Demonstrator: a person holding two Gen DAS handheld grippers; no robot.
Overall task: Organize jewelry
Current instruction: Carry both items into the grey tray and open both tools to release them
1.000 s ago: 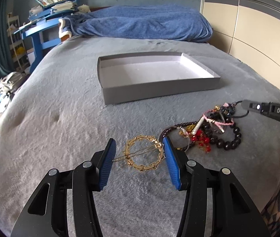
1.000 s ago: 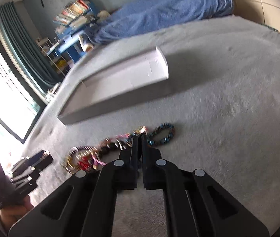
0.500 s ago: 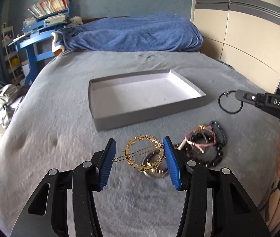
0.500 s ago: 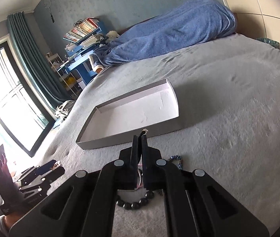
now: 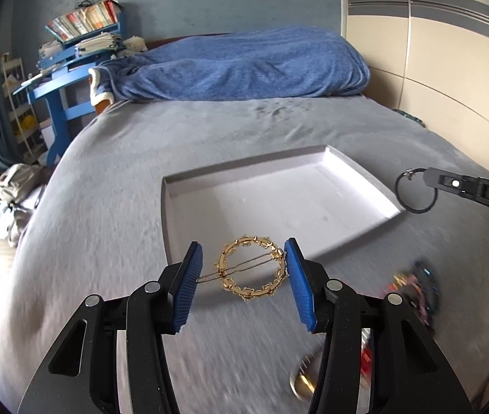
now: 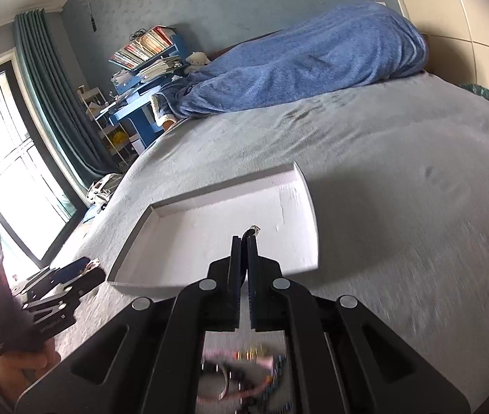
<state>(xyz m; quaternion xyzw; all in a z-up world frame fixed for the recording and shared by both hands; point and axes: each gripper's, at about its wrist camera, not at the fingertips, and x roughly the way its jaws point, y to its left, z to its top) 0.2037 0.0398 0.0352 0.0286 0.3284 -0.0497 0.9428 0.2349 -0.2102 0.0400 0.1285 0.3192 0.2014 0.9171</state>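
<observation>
**Two pieces carried toward the tray**

Nearest the left camera, the left gripper [image 5: 244, 269] has its blue-padded jaws pinching a gold wreath hair clip [image 5: 251, 267] edgewise, its wire pin touching the left pad. It hangs over the grey bed [image 5: 106, 189], just short of the near wall of the shallow white tray [image 5: 172, 214]. The grip looks slight: a tilt or jolt could let the clip twist out and fall short of the tray.

To the right, the right gripper [image 5: 429, 177] has its jaws pressed together on a thin black hair tie [image 5: 415, 191], which dangles beside the tray's right corner and could slip free or swing. "DAS" is printed on that gripper's finger.

The remaining jewelry pile [image 5: 413, 286] lies blurred on the bed. Beyond the tray lies a blue blanket [image 5: 244, 65].
</observation>
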